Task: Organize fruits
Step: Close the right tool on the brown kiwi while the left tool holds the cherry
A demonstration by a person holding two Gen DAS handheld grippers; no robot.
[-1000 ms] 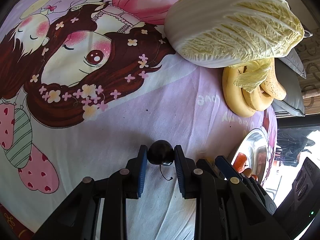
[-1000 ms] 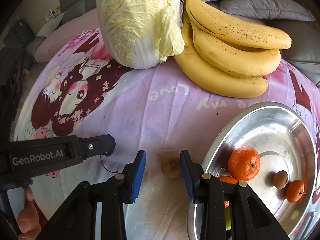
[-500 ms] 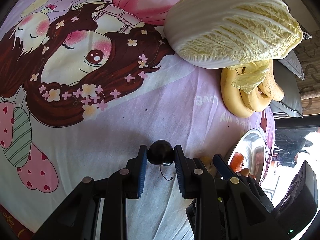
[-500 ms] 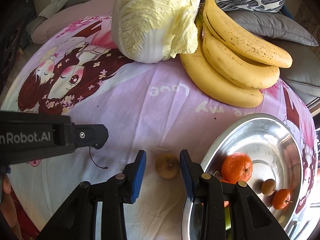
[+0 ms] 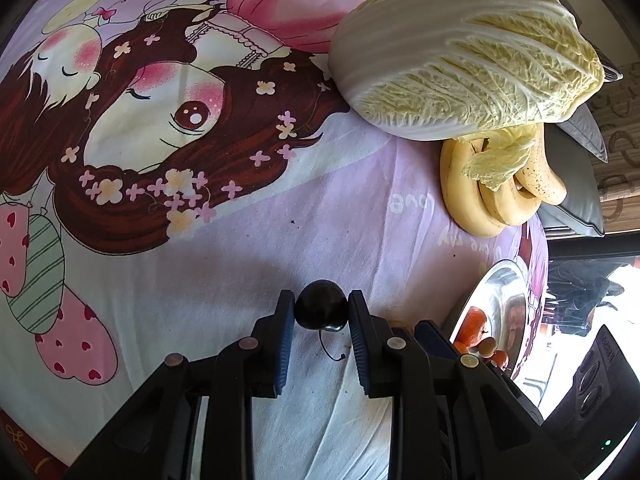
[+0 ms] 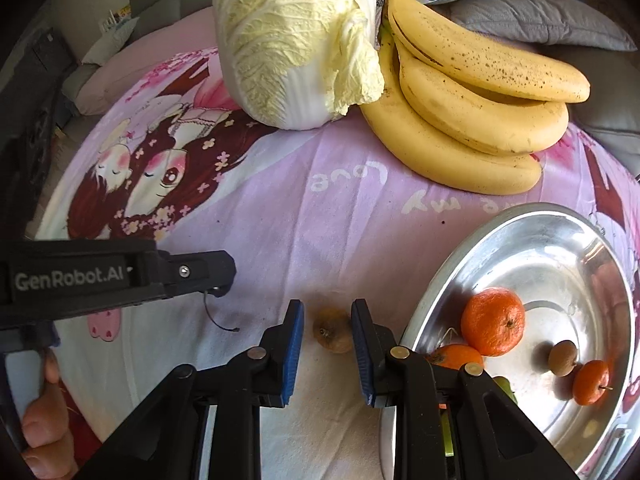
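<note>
Pink cartoon bedsheet (image 6: 280,220) covers the bed under both your tools, so expect a soft, giving surface.

Your right claw (image 6: 327,330) has its jaws apart, straddling a small brown fruit (image 6: 331,330) that lies on the sheet; the right pad looks touching or nearly so, the left stands just off it. Close slowly and squarely so the round fruit doesn't squirt out toward 12 o'clock, and grip near its widest part. Don't press down into the sheet or you'll pinch fabric too.

Your left claw (image 5: 321,312) is clamped on a cherry (image 5: 321,310), its stem (image 5: 330,350) dangling below. Hold it steady and light; it would bruise easily.

At 3 o'clock from the right claw sits the metal bowl (image 6: 520,220), already holding an orange (image 6: 492,322), smaller oranges and another brown fruit (image 6: 563,357). Lift clear of the rim before swinging over.

Bananas (image 6: 472,120) and cabbage (image 6: 296,40) lie at 12 o'clock, well apart from your path.
</note>
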